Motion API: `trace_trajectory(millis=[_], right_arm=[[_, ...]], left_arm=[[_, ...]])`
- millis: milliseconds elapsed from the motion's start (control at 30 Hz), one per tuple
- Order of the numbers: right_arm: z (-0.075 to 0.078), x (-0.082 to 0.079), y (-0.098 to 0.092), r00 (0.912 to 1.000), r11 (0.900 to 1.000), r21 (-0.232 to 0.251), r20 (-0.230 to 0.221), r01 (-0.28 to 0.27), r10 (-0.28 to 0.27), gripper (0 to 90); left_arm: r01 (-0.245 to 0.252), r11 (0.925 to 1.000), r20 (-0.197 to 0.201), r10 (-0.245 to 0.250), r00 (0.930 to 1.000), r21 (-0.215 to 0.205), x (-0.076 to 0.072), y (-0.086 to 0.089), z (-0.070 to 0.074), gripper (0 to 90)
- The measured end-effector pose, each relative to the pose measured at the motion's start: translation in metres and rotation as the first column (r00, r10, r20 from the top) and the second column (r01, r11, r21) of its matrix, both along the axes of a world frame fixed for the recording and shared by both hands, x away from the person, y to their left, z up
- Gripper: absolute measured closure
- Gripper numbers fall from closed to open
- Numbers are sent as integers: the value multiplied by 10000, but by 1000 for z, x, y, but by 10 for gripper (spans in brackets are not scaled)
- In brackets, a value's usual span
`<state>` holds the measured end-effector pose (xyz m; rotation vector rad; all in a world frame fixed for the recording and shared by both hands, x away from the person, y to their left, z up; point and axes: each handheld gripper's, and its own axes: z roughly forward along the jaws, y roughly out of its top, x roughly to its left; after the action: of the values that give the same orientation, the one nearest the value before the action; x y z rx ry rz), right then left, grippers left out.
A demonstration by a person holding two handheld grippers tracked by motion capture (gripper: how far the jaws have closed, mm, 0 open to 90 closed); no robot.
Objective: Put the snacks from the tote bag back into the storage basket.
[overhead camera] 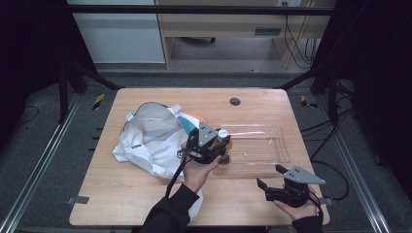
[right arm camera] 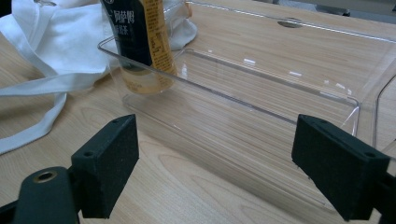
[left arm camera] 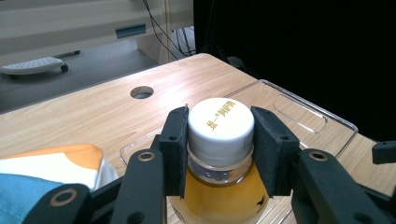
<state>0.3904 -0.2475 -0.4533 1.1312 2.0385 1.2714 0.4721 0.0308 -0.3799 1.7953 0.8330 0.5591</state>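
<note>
Beyond the wooden bench [overhead camera: 145, 204] stands a pale desk [overhead camera: 233, 26] on grey floor [overhead camera: 43, 160], cables [overhead camera: 296, 43] hanging beside it; black frame rails [overhead camera: 194, 9] cross above.

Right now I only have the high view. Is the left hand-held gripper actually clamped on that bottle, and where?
Observer: Yes. In the left gripper view the left hand-held gripper has both pads on the white cap of the bottle.
Operator: Is the bottle in the tray?
Observer: The right gripper view shows its base inside the clear tray, at the end by the white bag; I cannot tell if it touches the floor.
Operator: Right one?
Observer: The right hand-held gripper is open, nothing between its pads.
</note>
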Motion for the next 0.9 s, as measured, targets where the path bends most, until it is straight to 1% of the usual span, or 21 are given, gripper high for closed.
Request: trace_trajectory(millis=[533, 600, 700, 833, 900], right_arm=[[0, 0, 1, 10000, 10000, -1, -48, -9, 9, 152], [0, 0, 1, 10000, 10000, 9, -76, 3, -3, 152], [0, 0, 1, 10000, 10000, -6, -56, -13, 13, 152], [0, 0, 1, 10000, 10000, -5, -47, -15, 15, 152], [-1, 0, 1, 10000, 10000, -21, -52, -6, 6, 152]], left_arm=[[-54, 9998, -215, 58, 9998, 199, -1, 0, -14, 590], [-48, 9999, -172, 51, 9998, 145, -2, 0, -15, 590], [-24, 9998, -122, 27, 9999, 191, -4, -1, -16, 590], [58, 10000, 84, -59, 9999, 76, -5, -1, -19, 588], [90, 9999, 181, -92, 9998, 93, -7, -2, -20, 586]])
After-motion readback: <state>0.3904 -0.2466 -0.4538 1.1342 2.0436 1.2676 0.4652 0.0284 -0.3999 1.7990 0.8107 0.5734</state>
